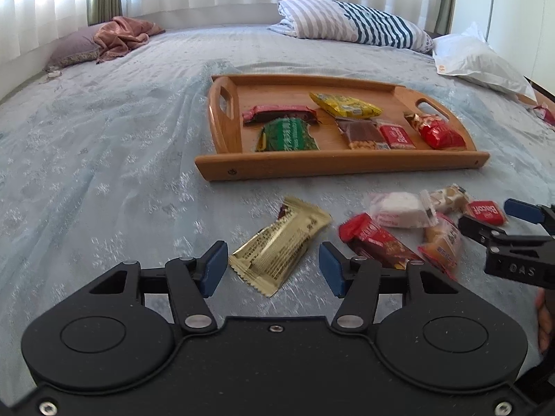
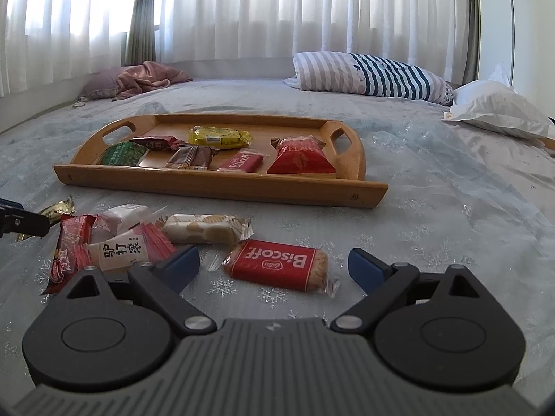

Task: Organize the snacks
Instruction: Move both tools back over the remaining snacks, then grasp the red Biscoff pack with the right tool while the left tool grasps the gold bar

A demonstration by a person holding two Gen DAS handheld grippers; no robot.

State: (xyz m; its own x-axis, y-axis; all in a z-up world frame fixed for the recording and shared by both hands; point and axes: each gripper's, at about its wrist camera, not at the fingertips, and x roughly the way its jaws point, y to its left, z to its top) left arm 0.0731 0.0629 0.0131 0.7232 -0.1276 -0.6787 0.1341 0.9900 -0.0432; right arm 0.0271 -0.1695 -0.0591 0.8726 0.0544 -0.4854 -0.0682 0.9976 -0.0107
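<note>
A wooden tray (image 1: pixel 340 164) (image 2: pixel 222 185) lies on the bed and holds several wrapped snacks. More snacks lie loose on the bedspread in front of it. My left gripper (image 1: pixel 272 270) is open, its fingers on either side of a gold packet (image 1: pixel 281 249), low over the bed. My right gripper (image 2: pixel 274 270) is open around a red Biscoff packet (image 2: pixel 277 265), which also shows in the left wrist view (image 1: pixel 485 212). Beside it lie a nougat bar (image 2: pixel 204 228), a pink-and-white packet (image 2: pixel 128 248), a red bar (image 1: pixel 376 239) and a white cake (image 1: pixel 399 209).
The bed has a pale blue patterned cover (image 1: pixel 104 159). A striped folded quilt (image 1: pixel 353 24) and a white pillow (image 1: pixel 482 62) lie at the back right. A pink cloth on a purple pillow (image 1: pixel 114 36) lies at the back left. Curtains hang behind.
</note>
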